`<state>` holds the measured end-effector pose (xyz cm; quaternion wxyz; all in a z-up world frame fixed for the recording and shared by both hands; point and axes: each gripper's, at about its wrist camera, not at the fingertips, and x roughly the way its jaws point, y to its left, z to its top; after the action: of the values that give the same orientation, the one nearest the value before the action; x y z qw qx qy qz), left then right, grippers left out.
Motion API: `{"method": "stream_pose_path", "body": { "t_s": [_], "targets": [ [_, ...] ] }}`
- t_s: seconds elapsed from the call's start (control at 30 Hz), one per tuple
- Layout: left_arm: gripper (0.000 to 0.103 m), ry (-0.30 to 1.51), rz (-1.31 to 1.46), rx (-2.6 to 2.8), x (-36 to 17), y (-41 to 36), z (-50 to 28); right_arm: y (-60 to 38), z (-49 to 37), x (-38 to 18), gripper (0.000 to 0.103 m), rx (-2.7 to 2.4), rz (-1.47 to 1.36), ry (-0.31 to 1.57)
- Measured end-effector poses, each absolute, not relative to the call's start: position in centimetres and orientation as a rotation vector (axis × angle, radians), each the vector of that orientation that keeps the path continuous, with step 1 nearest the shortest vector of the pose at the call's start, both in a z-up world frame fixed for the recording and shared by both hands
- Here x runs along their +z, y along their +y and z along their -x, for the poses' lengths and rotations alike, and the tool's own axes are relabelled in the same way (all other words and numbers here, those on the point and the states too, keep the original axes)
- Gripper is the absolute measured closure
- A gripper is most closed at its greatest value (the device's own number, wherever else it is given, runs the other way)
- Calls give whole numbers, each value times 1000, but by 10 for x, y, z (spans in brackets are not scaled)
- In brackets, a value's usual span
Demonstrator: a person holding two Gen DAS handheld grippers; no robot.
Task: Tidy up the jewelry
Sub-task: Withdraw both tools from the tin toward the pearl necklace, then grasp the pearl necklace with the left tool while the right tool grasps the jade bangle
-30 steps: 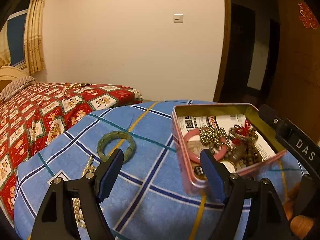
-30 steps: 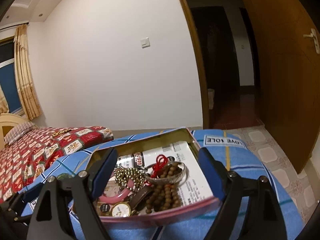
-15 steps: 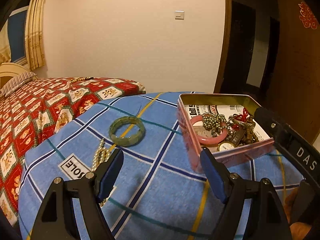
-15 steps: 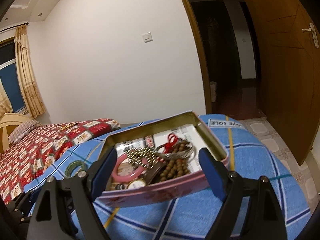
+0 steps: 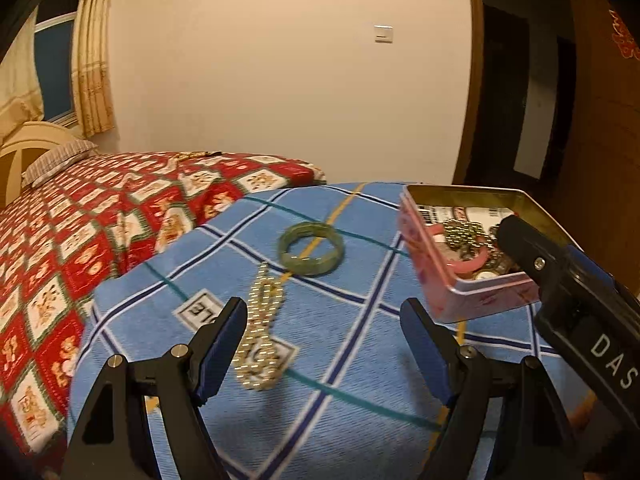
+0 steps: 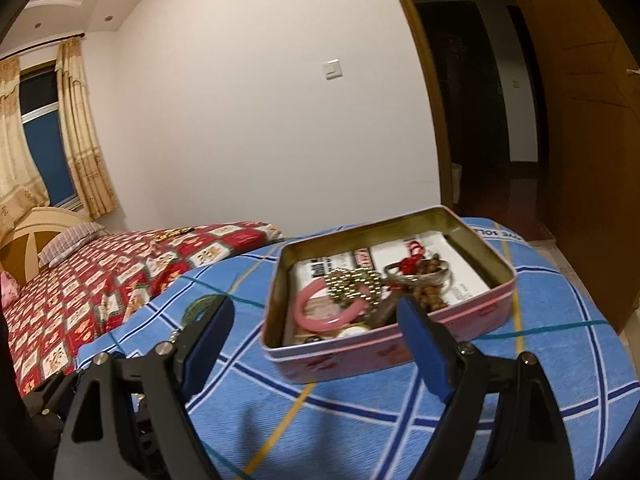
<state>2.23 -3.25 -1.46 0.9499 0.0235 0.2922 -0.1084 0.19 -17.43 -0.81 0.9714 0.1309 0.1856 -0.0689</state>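
Observation:
A pink tin box (image 5: 472,300) (image 6: 392,354) stands on a blue checked cloth and holds a pink bangle (image 6: 320,320), bead chains and a watch. A green bangle (image 5: 312,249) and a pearl necklace (image 5: 262,332) lie on the cloth left of the tin. My left gripper (image 5: 322,326) is open and empty, above the cloth just short of the necklace. My right gripper (image 6: 314,324) is open and empty, just in front of the tin's near wall; its body shows in the left wrist view (image 5: 568,300).
The blue cloth (image 5: 360,360) covers a small rounded surface that drops off at its edges. A bed with a red patterned cover (image 5: 100,232) lies to the left. A wall and an open wooden door (image 6: 580,120) are behind.
Both grippers have pulled back and up from the tin and cloth. The necklace and green bangle now lie farther ahead in the left view. Both stay open.

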Motion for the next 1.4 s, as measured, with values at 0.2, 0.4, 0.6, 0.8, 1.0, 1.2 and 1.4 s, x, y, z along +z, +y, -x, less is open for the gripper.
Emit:
{"method": "stream_pose_path", "body": {
  "t_s": [0.2, 0.4, 0.6, 0.8, 1.0, 1.2, 1.4],
  "targets": [
    [24, 607, -19, -191, -16, -14, -24, -160, -4, -8, 17, -118, -250, 373],
    [24, 620, 7, -173, -18, -1, -27, -151, -6, -9, 17, -118, -257, 376],
    [24, 645, 66, -168, -18, 20, -33, -139, -5, -7, 17, -91, -226, 364],
    [24, 709, 152, -159, -22, 48, -42, -134, -3, -7, 17, -66, -213, 360],
    [24, 716, 56, -145, -18, 42, -60, -130, -2, -7, 17, -49, -196, 361],
    [43, 818, -32, -221, -36, 7, -91, -129, -2, -7, 17, -41, -193, 361],
    [54, 864, -77, -219, -50, -1, -95, -130, -4, -8, 17, -39, -203, 373]
  ]
}}
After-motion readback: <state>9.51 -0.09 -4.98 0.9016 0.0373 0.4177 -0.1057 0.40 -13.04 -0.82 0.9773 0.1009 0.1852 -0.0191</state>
